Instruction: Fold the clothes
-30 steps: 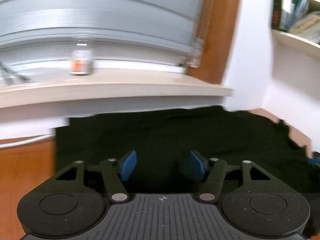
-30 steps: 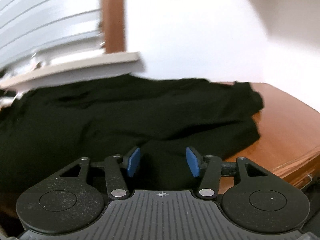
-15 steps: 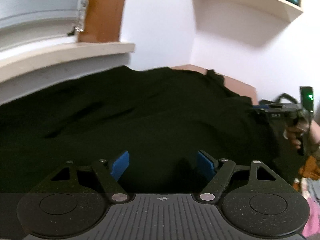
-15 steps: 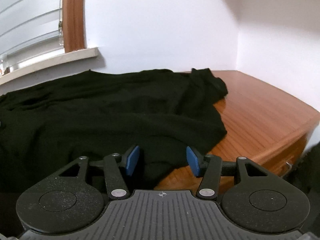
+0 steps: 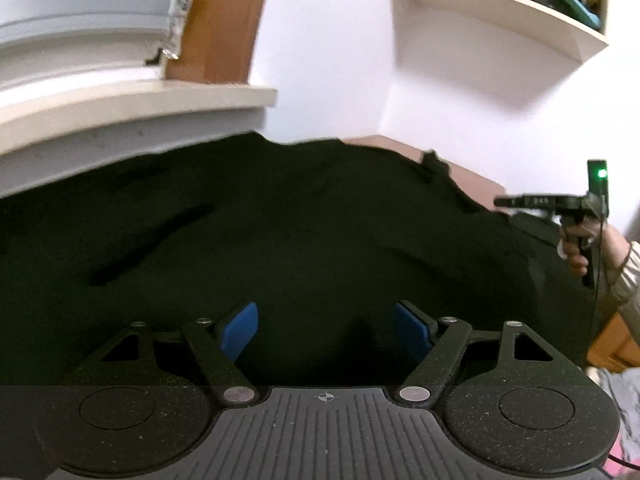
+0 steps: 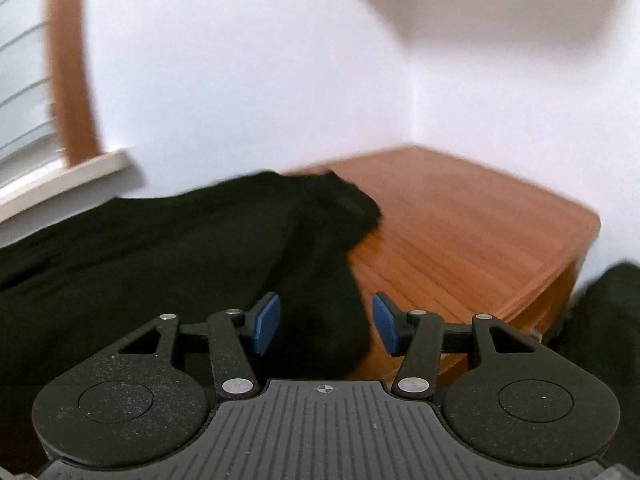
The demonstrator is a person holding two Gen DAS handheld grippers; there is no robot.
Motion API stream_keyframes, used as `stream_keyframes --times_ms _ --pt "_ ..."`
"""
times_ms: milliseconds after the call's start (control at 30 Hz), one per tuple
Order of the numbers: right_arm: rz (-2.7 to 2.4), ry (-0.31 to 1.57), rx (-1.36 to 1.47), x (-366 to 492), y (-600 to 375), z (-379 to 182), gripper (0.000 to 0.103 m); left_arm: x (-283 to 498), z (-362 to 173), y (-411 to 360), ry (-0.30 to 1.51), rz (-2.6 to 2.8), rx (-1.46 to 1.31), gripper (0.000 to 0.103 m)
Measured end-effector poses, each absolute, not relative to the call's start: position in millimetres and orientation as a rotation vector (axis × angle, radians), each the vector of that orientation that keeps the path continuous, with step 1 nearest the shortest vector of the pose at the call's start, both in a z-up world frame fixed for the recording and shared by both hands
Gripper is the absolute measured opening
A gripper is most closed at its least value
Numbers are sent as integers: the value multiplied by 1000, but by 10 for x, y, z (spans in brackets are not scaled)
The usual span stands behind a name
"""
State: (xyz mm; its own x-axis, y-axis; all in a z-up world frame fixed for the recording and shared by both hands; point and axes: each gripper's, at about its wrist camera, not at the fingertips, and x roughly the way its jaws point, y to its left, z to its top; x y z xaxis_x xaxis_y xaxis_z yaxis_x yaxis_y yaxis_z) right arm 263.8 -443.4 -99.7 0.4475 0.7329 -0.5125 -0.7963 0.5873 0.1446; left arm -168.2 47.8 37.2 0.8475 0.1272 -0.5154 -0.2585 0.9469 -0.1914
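A black garment (image 6: 168,248) lies spread across the wooden worktop (image 6: 460,216) below the window sill (image 5: 132,100) — left gripper (image 5: 326,330) jaws, just widened, spread above it; right gripper (image 6: 326,324) jaws apart around its edge fold, not pinching.

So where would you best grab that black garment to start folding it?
Probably its loose right-hand corner, where the black garment tapers to a narrow end on the wooden table. The right hand-held gripper already straddles it, so come in low from the front.
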Motion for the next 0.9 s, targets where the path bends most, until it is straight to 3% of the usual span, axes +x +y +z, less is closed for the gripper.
stream_keyframes --times_ms 67,133,167,200,233,567,700,800,900 --pt "942 607 -141 2723 -4343 -1078 48 -1661 444 511 494 234 -258 79" --pt "949 604 -168 2717 -4300 -1121 37 -1640 504 540 466 258 -253 80" --pt "958 600 -181 2700 -4293 -1124 30 -1615 518 562 458 270 -250 80" --pt "964 599 -190 2687 -4298 -1128 8 -1584 518 587 457 276 -247 80" --pt "967 603 -191 2685 -4327 -1126 3 -1550 512 613 458 280 -244 80" --pt "755 562 -258 2678 -4987 -845 4 -1405 399 734 520 272 -243 80" --pt "726 541 -257 2698 -4911 -883 19 -1365 300 719 560 253 -232 80" --pt "771 535 -219 2783 -4743 -895 40 -1360 267 745 583 237 -252 81" --pt "783 539 -200 2940 -4529 -937 43 -1368 258 750 593 228 -258 82"
